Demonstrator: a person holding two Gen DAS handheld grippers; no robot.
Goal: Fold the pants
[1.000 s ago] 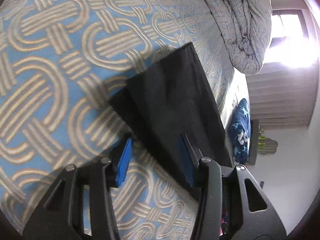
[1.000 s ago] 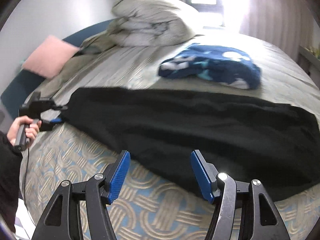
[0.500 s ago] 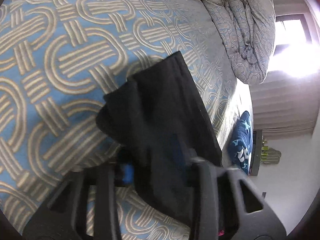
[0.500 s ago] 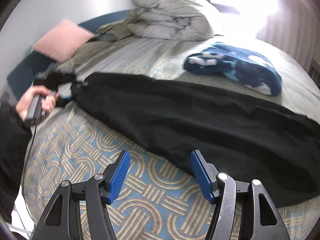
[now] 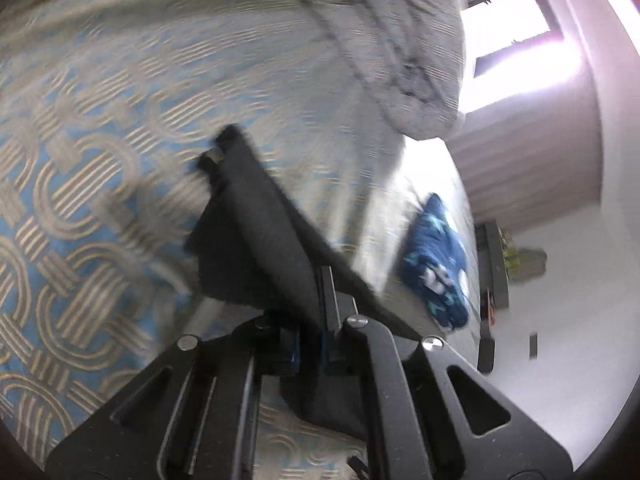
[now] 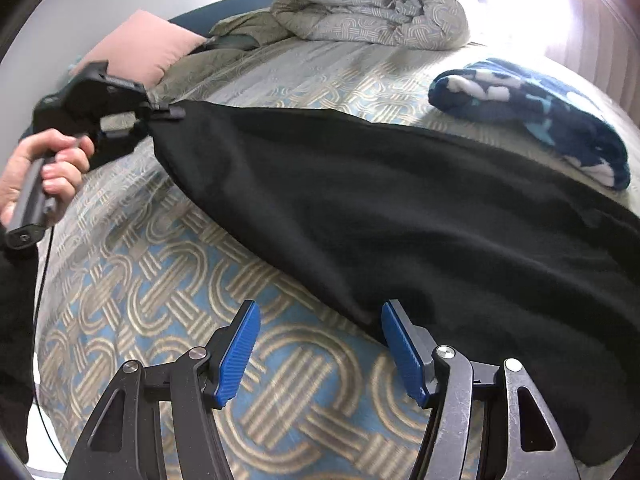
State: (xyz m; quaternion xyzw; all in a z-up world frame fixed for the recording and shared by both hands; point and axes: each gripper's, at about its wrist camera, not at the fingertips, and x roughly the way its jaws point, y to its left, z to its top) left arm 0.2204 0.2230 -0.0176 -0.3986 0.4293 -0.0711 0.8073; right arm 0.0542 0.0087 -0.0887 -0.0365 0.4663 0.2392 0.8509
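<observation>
- Bedspread (image 6: 132,280) first: blue with looping tan bands, it covers the whole bed and fills the foreground under both tools.
- Nearest in the right wrist view, the right gripper (image 6: 320,346) hangs over the spread with its blue pads (image 6: 238,356) spread wide, nothing between them. The right-hand pad sits just at the near hem of the pants, not pressing on cloth.
- And the pants (image 6: 400,208): black, laid long across the bed from the far left down to the near right, mostly flat, the near right end spilling toward the bed's edge.
- Over at the left end, a hand (image 6: 44,172) grips the handle of the left gripper (image 6: 160,114), and its tips are clamped on the corner of the pants, which is drawn up off the spread into a taut point.
- From the left wrist view it's the same story up close: left gripper (image 5: 310,344) pressed together on a fold of the black pants (image 5: 256,236), cloth fanning out ahead of the tips. That picture is smeared, so I can't make out how much cloth is caught.
- Beyond the pants, a dark blue patterned blanket (image 6: 532,116) lies bunched on the bed, well apart from the trouser cloth.
- Farther back, a rolled duvet (image 6: 380,8) in the same looped pattern sits at the head of the bed, with a pink pillow (image 6: 148,48) to its left.
- Farthest, a bright window (image 5: 508,32) washes out the wall.
</observation>
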